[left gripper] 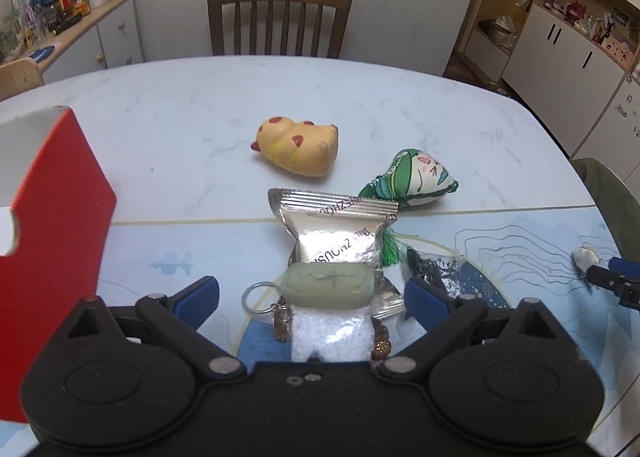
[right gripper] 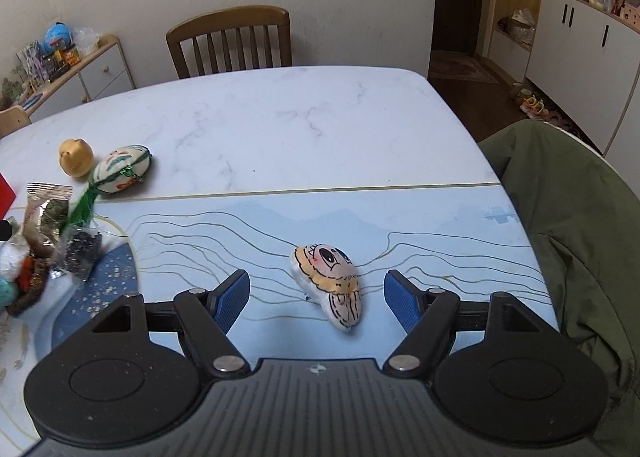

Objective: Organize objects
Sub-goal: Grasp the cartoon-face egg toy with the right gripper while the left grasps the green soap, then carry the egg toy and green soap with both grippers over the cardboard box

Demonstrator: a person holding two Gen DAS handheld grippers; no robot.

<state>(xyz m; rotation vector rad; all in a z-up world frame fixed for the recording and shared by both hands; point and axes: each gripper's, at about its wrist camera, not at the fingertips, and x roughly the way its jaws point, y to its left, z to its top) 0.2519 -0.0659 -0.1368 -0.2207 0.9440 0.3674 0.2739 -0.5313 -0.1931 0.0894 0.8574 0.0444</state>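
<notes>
Nearest the left gripper (left gripper: pixel 312 293), its ribbed blue pads spread wide and clasping nothing, a fuzzy white plush keychain (left gripper: pixel 330 337) with a pale green matte head lies between the fingers, its thin metal ring (left gripper: pixel 260 297) just to the left. Beyond it rests a crinkled silver foil packet (left gripper: pixel 336 229) with a crimped edge, and beside that a small clear bag of dark bits (left gripper: pixel 434 269). Further out lie a green-haired printed fabric charm (left gripper: pixel 416 177) with a silky green tassel and, past it, a smooth yellow squishy animal (left gripper: pixel 298 151) with reddish spots on the marbled white table (left gripper: pixel 180 117). A stiff red cardboard box (left gripper: pixel 52 225) stands at the left. The right gripper (right gripper: pixel 316 297) is likewise released, its fingers straddling a soft oval printed pillow charm (right gripper: pixel 332 285) with a cartoon face, lying on the glossy blue illustrated mat (right gripper: pixel 440 217). An olive cloth jacket (right gripper: pixel 568 237) drapes at right; a slatted wooden chair (right gripper: pixel 230 41) stands beyond.
</notes>
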